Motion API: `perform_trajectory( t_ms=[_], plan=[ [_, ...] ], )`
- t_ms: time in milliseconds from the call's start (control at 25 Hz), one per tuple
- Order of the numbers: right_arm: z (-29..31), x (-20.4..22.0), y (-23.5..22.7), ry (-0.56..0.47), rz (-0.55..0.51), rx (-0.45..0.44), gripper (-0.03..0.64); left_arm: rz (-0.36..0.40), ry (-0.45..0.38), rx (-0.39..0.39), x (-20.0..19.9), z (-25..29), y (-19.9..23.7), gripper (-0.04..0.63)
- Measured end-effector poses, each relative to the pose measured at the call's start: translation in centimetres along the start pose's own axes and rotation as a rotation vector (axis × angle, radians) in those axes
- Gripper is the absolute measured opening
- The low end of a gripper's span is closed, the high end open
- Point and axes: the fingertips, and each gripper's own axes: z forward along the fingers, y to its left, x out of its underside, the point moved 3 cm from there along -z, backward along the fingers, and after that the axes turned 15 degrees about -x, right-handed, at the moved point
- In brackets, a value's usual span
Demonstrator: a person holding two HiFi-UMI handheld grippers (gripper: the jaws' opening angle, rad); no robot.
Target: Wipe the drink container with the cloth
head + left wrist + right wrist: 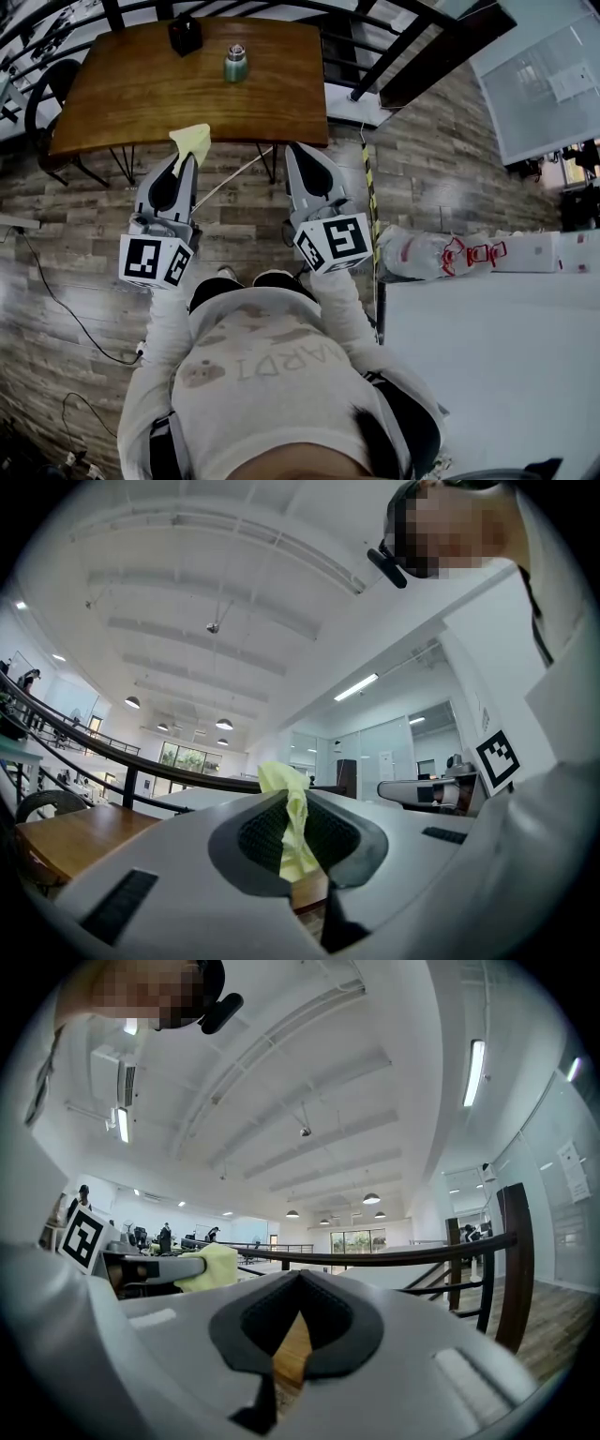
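Drink container (235,64), green, apparently silver-capped, stands upright; left tool (191,156) grips yellow cloth (193,140); right tool (298,150) closed.

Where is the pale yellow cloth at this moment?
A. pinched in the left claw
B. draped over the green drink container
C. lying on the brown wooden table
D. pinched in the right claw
A: the left gripper view shows the pale yellow cloth clamped between the jaws of the left claw. The right claw is shut on nothing, and the green drink container stands bare on the brown wooden table.
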Motion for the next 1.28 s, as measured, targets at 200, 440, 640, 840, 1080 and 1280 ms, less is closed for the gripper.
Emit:
perform_trajectory(
  t_ms=[200,440,640,840,1080,1280],
  plan=[
    [1.9,0.2,0.5,-0.010,0.007,0.025,0.011,-0.001,0.000,0.026,-0.3,0.9,2.1,0.031],
    [4.3,0.3,1.4,-0.028,0.021,0.066,0.011,0.003,0.014,0.077,-0.4,1.7,4.8,0.031],
    [5.9,0.7,1.0,-0.017,0.025,0.086,0.011,-0.006,0.031,0.096,0.0,3.1,6.5,0.031],
    [7.3,1.6,-0.7,0.007,0.035,0.097,0.010,-0.016,0.052,0.106,0.9,5.2,7.0,0.031],
    [10.7,2.8,-4.6,0.019,0.040,0.066,0.011,-0.023,0.061,0.075,2.0,9.6,7.9,0.031],
    [13.6,2.9,-9.1,0.011,0.049,0.029,0.011,-0.018,0.062,0.043,2.4,14.2,7.9,0.031]
  ],
)
